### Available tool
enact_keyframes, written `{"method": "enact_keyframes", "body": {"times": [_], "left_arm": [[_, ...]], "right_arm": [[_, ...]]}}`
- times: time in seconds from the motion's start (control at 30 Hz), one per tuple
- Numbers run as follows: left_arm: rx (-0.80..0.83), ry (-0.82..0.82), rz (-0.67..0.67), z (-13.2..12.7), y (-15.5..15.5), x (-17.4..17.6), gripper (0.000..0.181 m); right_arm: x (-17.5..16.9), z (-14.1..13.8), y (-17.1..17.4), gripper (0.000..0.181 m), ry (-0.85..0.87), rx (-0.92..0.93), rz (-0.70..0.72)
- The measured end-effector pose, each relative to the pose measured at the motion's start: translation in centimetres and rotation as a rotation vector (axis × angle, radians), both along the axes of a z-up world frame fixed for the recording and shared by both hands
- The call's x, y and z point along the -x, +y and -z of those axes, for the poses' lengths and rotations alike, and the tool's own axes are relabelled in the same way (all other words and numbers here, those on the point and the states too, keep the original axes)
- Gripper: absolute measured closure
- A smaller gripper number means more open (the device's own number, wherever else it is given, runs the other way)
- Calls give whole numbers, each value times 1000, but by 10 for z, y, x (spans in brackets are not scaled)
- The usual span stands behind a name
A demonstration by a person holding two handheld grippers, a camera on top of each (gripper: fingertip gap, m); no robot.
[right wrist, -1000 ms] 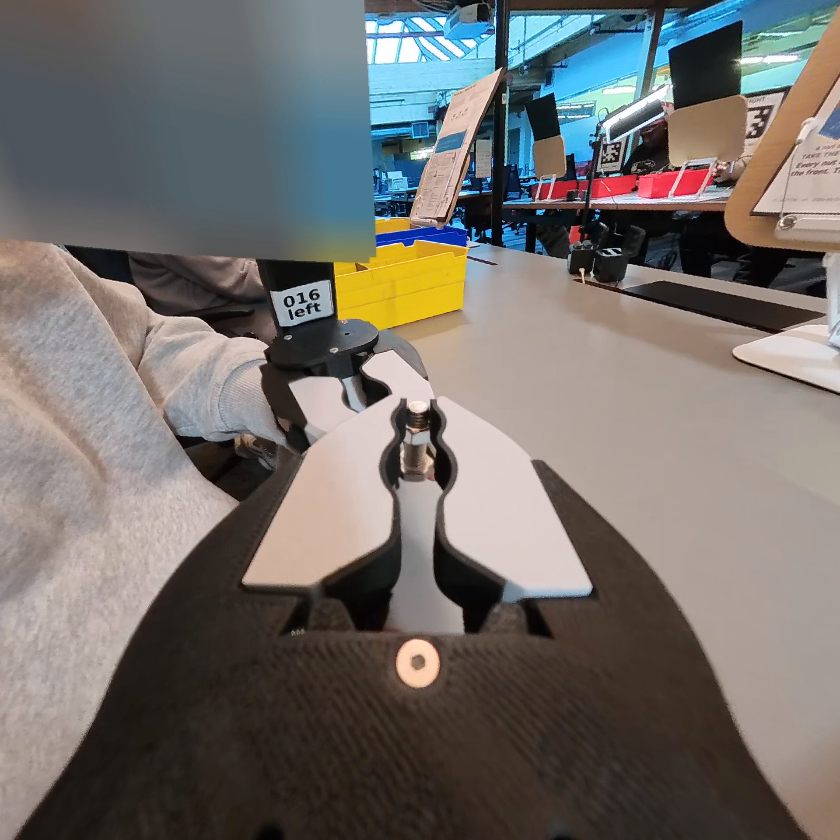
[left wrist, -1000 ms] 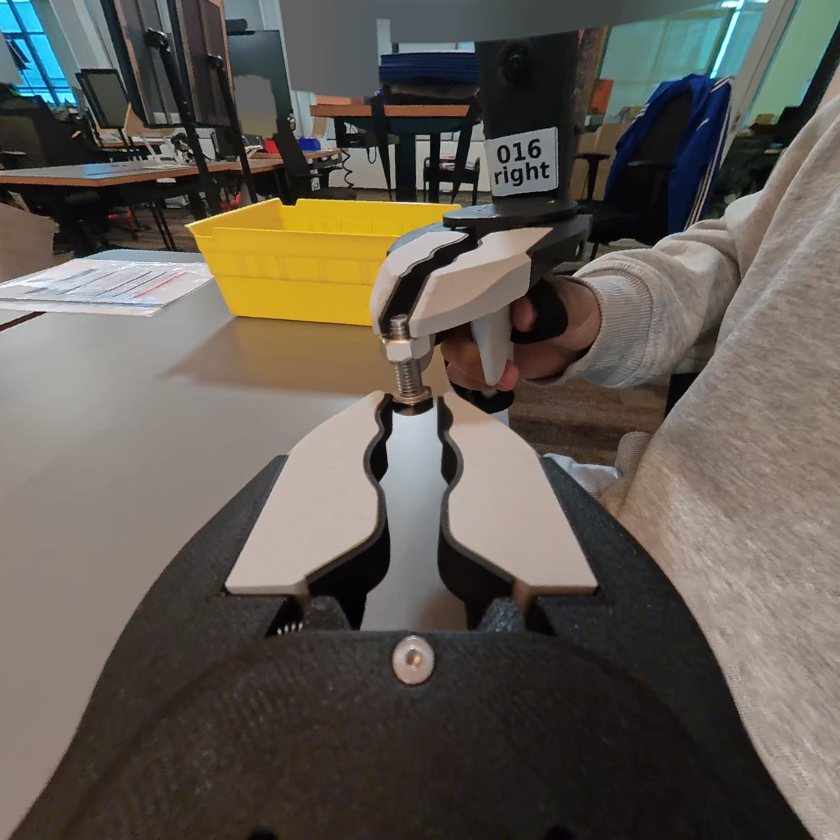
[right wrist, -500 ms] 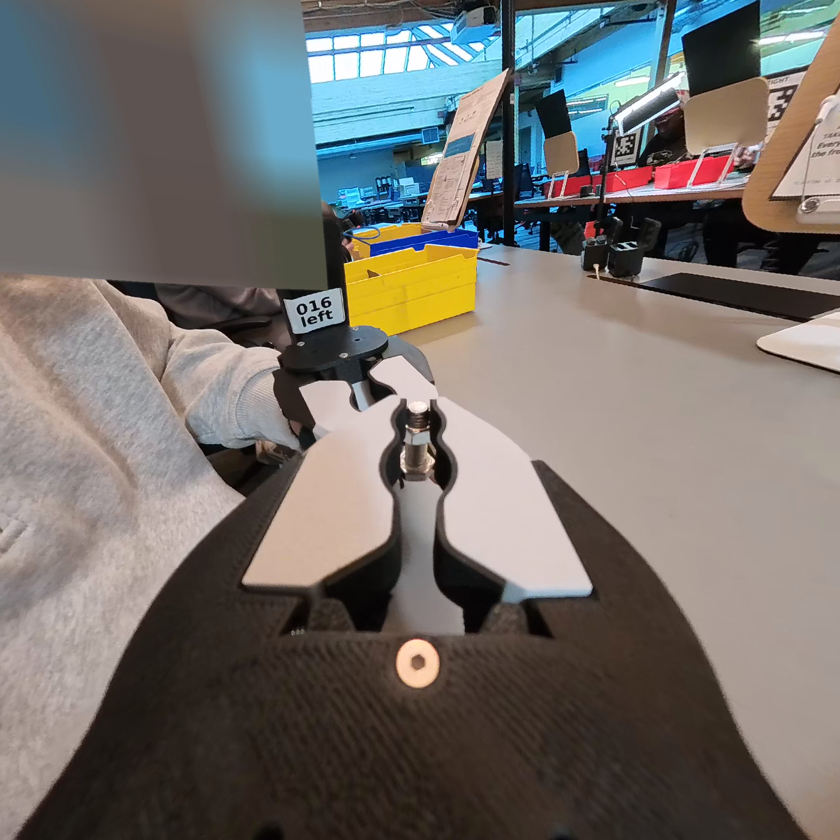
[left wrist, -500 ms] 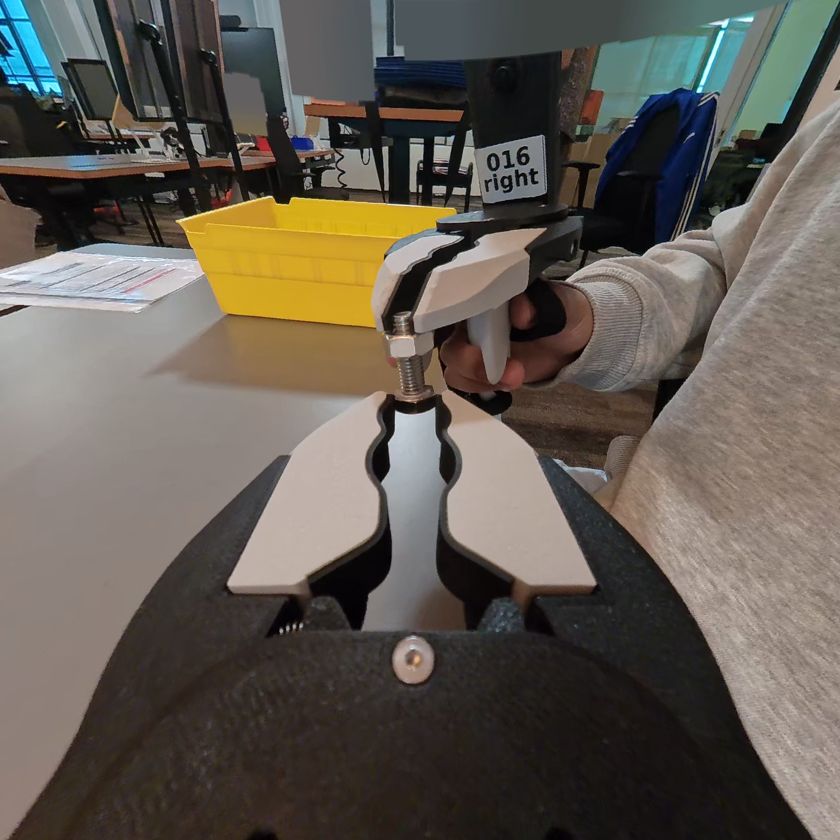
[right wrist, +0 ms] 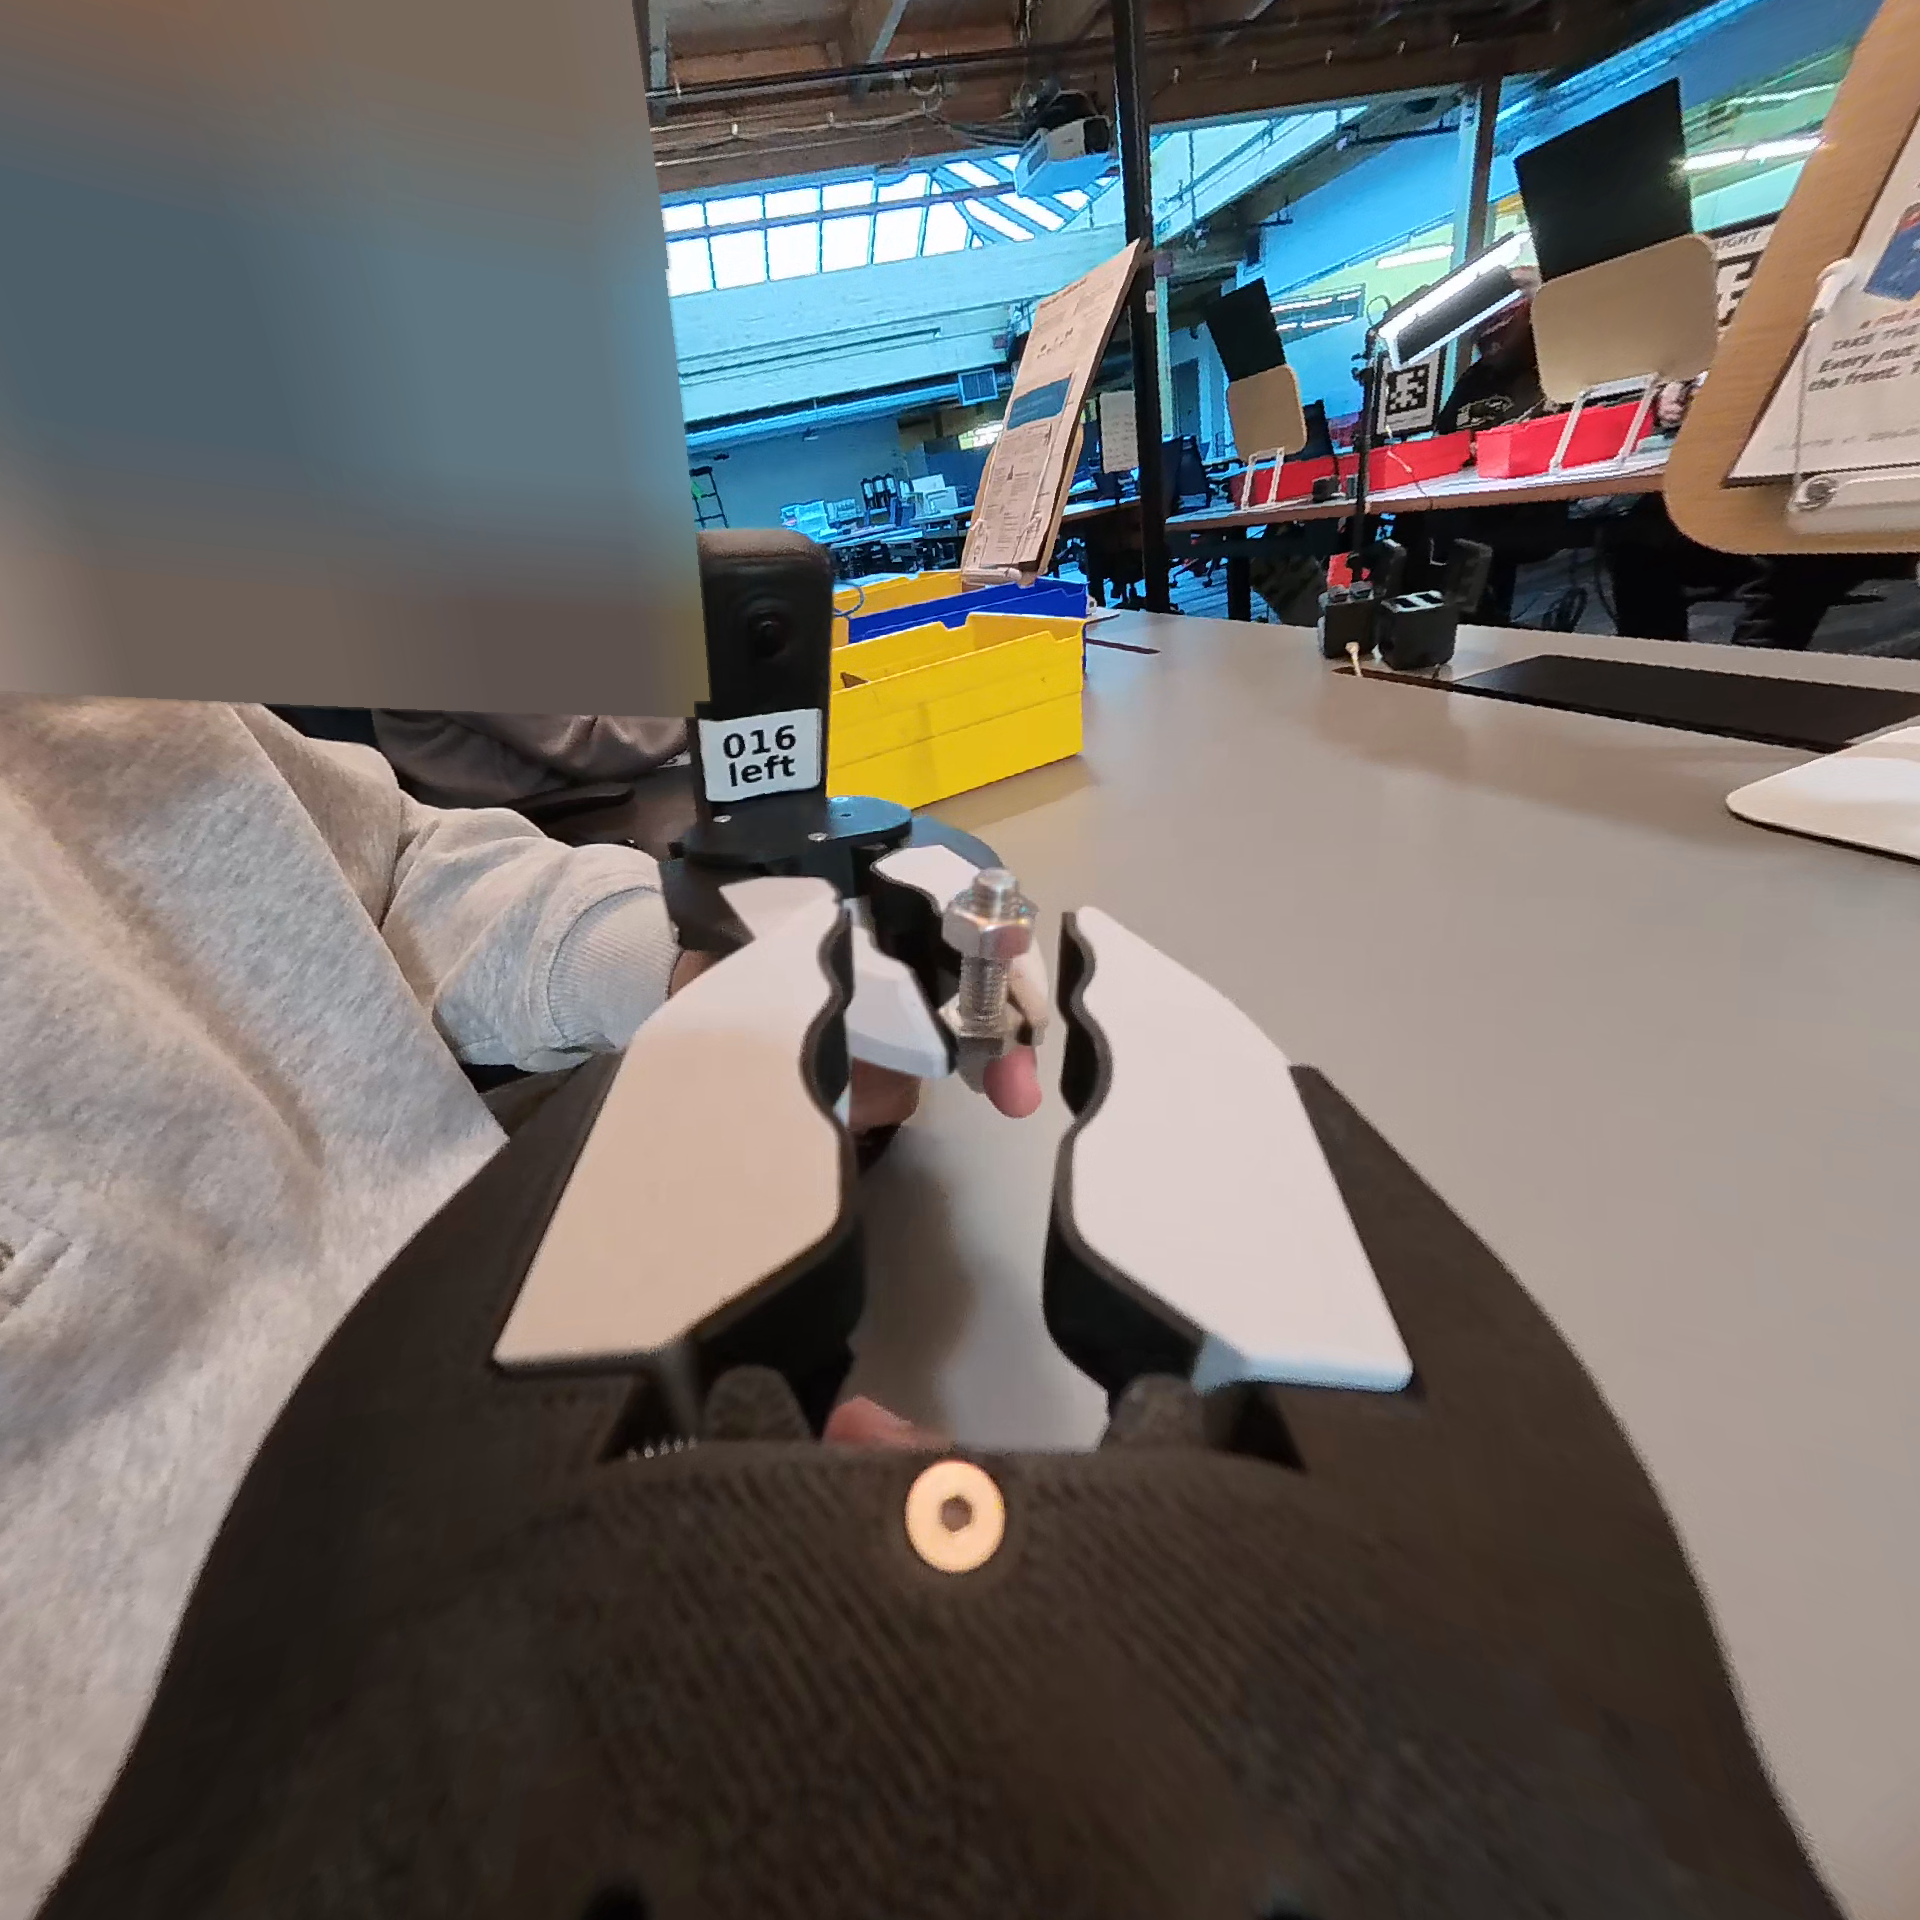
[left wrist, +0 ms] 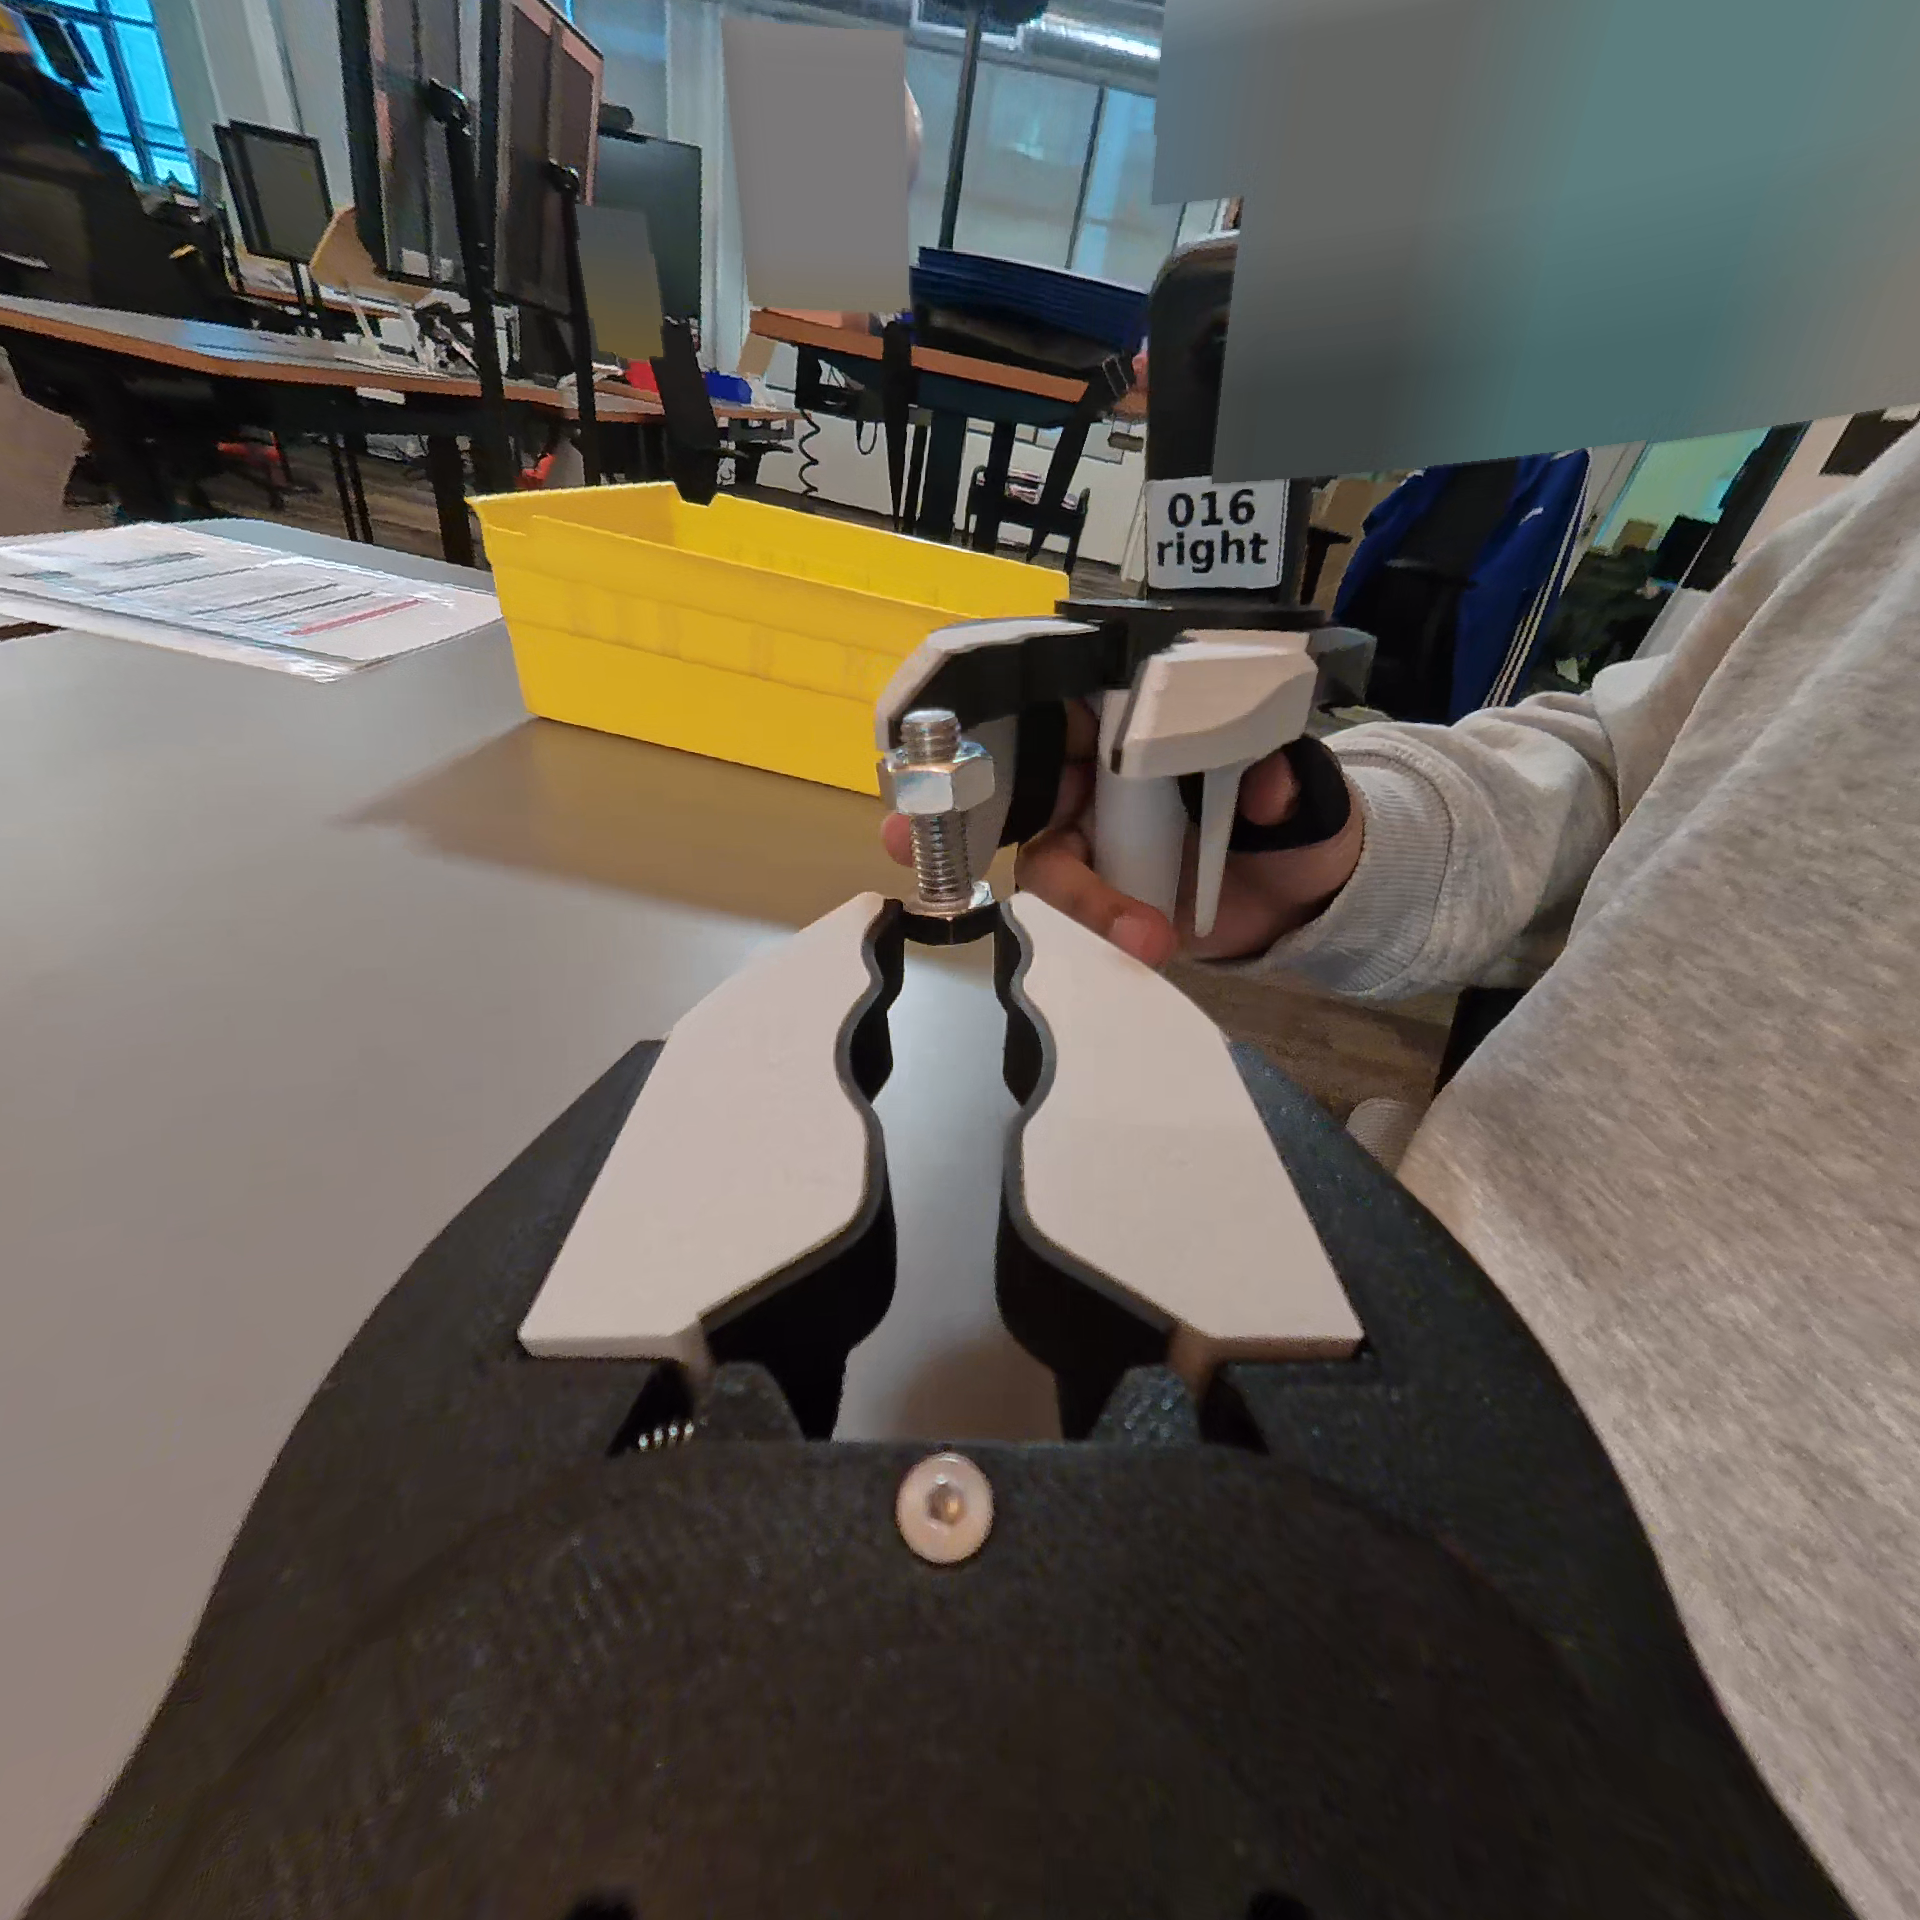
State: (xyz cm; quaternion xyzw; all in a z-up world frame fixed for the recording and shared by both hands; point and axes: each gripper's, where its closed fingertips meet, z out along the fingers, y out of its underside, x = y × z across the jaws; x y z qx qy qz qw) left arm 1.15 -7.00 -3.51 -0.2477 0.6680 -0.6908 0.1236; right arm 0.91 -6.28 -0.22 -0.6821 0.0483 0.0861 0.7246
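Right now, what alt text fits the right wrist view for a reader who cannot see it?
The right gripper, jaws open, flanks an upright bolt with a nut near its top, whose head the left gripper clamps. A grey table holds yellow bins beyond.

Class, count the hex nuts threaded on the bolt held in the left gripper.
1: the hex nut sits near the top of the upright bolt, whose head the left gripper clamps. None seems hidden.

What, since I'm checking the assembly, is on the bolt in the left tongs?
A hex nut sits near the top of the bolt, threads bare above it. The left tongs cover most of its head.
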Motion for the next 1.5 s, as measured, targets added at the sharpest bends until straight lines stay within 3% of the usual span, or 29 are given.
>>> {"method": "enact_keyframes", "body": {"times": [0.07,0.2,0.3,0.43,0.63,1.0,1.5], "left_arm": [[9,5,-4,0,1,-1,164],[4,-1,-21,0,4,-3,164],[8,-1,-24,-1,5,-3,164],[4,-13,-22,-1,4,-2,164],[6,-13,-25,-1,5,-3,164],[19,-28,-18,-4,4,-1,164],[18,-55,40,-6,-4,8,164]], "right_arm": [[4,1,1,144,-15,6,-14],[15,-4,-1,161,-76,-6,-54],[13,-1,0,158,-97,14,-30],[6,-1,1,140,-99,9,16],[19,3,2,160,-100,39,-62],[5,10,2,161,-125,84,25],[5,11,3,167,-82,79,13]]}}
